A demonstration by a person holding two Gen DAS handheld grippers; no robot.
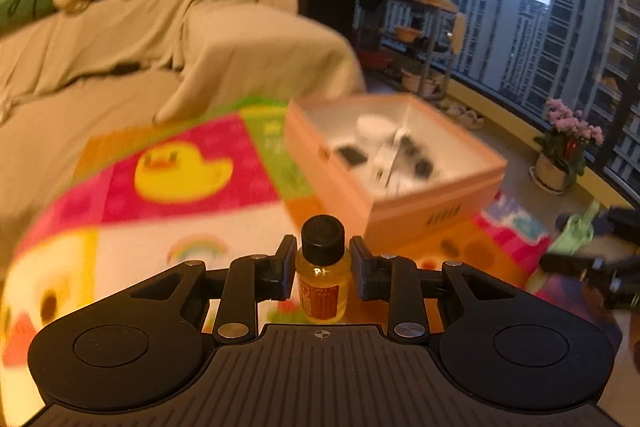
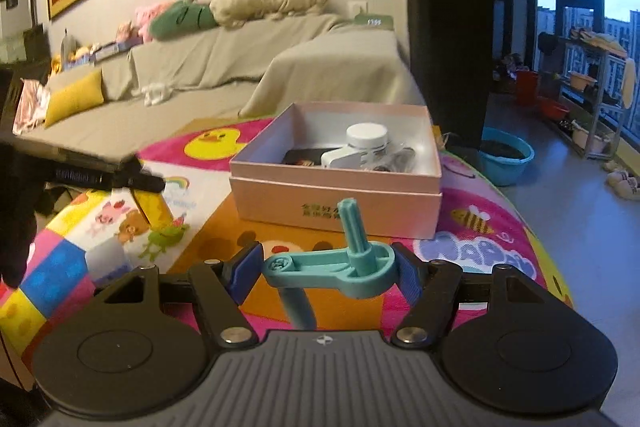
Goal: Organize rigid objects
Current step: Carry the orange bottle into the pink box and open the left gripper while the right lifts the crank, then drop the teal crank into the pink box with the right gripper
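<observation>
The left tool (image 1: 323, 269) points downward, its pads clamped on a small bottle (image 1: 322, 269). The right tool (image 2: 327, 273), likewise tilted downward, grips a teal plastic part (image 2: 332, 269) across its width.

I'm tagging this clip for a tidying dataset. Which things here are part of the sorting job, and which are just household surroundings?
Part of the job:
- small amber glass bottle with black cap, in the left tongs
- teal plastic crank-shaped part, in the right tongs
- open pink cardboard box
- white-lidded jar inside it

Just surroundings:
- colourful cartoon play mat
- beige-covered sofa
- blue plastic basin
- potted pink flowers
</observation>
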